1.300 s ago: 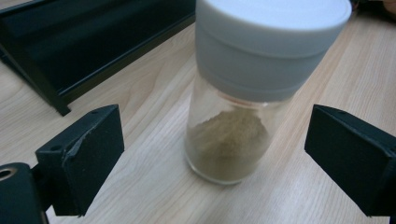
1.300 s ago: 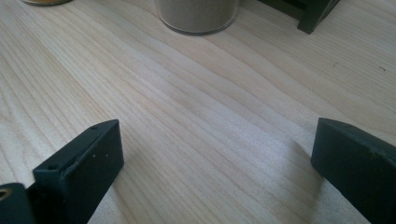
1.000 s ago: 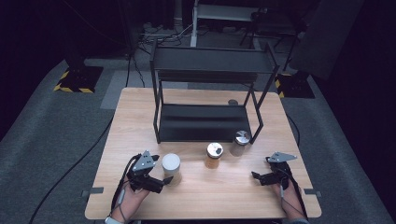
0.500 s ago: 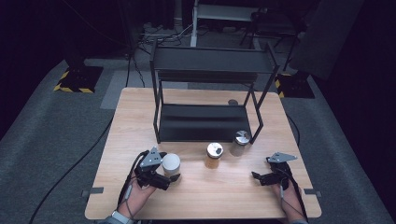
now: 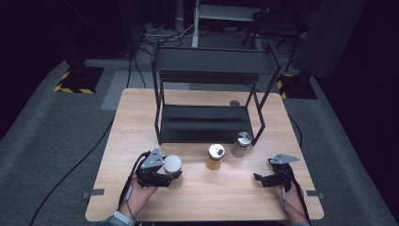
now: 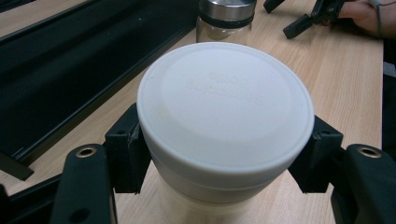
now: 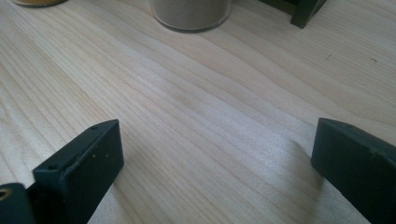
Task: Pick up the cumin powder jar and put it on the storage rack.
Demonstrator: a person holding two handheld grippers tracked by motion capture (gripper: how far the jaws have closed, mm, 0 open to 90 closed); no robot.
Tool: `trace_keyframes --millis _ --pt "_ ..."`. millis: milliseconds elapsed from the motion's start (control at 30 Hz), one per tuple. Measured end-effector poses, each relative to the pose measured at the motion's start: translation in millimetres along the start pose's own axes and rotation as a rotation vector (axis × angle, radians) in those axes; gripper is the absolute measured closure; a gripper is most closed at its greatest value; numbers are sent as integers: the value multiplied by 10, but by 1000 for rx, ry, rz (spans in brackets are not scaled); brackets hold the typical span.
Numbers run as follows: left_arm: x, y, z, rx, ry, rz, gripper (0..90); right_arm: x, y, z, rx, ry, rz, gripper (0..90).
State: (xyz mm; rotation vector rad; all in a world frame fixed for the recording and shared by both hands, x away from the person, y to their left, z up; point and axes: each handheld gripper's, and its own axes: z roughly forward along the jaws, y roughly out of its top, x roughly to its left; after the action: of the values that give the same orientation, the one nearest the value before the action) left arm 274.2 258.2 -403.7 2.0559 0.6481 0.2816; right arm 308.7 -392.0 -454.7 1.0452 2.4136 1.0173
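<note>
Wooden table [image 5: 202,188], left claw [image 5: 175,173] gripping white jar [image 5: 172,164]

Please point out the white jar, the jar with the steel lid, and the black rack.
white jar [image 6: 225,102], left gripper view, on its flat lid.
jar with the steel lid [image 5: 243,139], high view, on its lid.
black rack [image 5: 207,123], high view, on its lower shelf.

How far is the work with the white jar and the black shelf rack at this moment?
Done: the left tool has just closed its jaws on the white jar, which stands on the table. In hand: that grip. The right tool rests open, with nothing between its jaws. Left, probably: the black rack holds no jars yet; the orange jar and the metal-lidded jar stand in front of it.
</note>
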Motion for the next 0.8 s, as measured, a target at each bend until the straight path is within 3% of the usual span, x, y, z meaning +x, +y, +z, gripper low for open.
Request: trace_keyframes --millis 167,400,633,800 --pt "23 140 0 50 6 -24 329 0 0 0 0 0 0 19" --pt "49 233 -37 57 13 -49 330 -1 0 0 0 0 0 19" --pt "63 486 -84 70 45 -51 329 0 -1 -2 0 0 0 19" --pt "156 635 -113 48 38 -63 329 0 -1 -2 0 0 0 19"
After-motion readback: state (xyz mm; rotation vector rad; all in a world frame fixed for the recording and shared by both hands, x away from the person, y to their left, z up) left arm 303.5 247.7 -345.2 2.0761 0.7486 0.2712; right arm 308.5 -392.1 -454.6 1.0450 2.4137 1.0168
